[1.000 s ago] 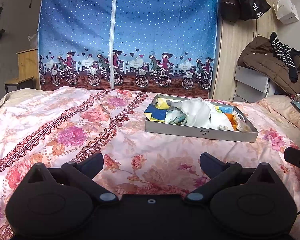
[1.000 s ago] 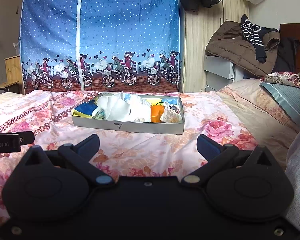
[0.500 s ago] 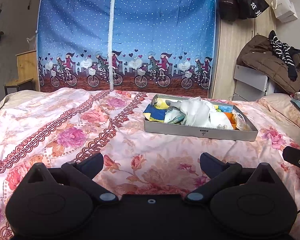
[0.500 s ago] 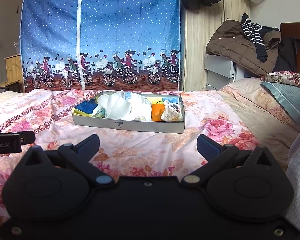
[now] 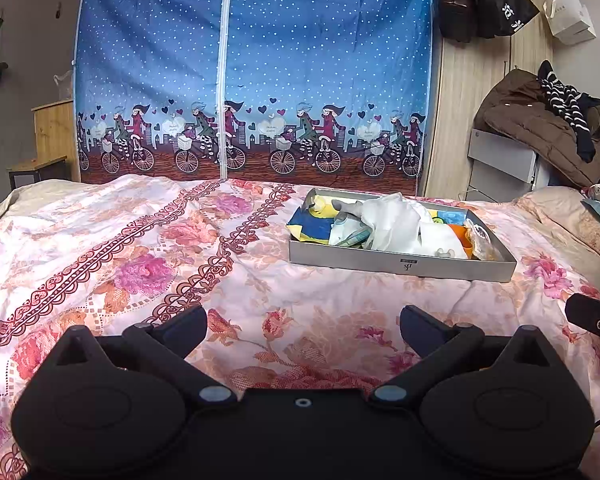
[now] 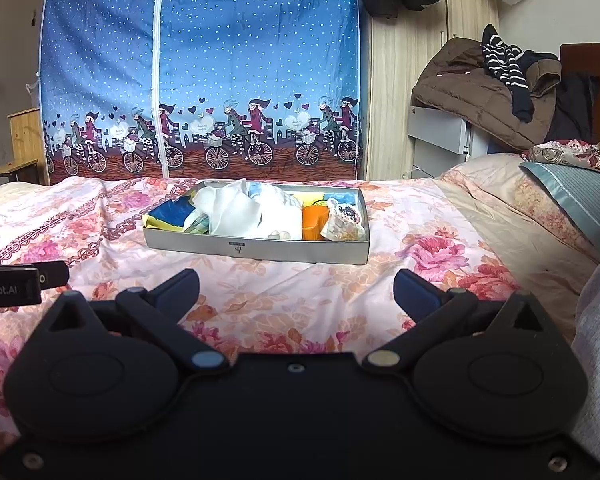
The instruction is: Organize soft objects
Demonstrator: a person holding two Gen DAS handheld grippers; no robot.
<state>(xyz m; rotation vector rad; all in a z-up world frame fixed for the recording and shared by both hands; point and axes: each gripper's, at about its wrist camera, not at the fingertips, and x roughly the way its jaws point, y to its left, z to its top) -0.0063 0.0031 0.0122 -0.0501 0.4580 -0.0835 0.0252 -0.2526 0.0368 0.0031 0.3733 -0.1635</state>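
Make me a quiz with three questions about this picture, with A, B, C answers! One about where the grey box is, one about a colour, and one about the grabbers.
1. Where does the grey tray sit?
A. on the flowery bedspread
B. on the floor
C. on the wooden stool

2. What colour is the big cloth piled in the middle of the tray?
A. red
B. white
C. black

3. How are the left gripper and right gripper?
A. both shut on a cloth
B. one open, one shut
C. both open and empty

Answers:
1 A, the tray rests on the pink flower cover of the bed.
2 B, the largest crumpled cloth is white, beside blue, yellow and orange things.
3 C, each gripper's fingers are spread wide with only bedspread between them.
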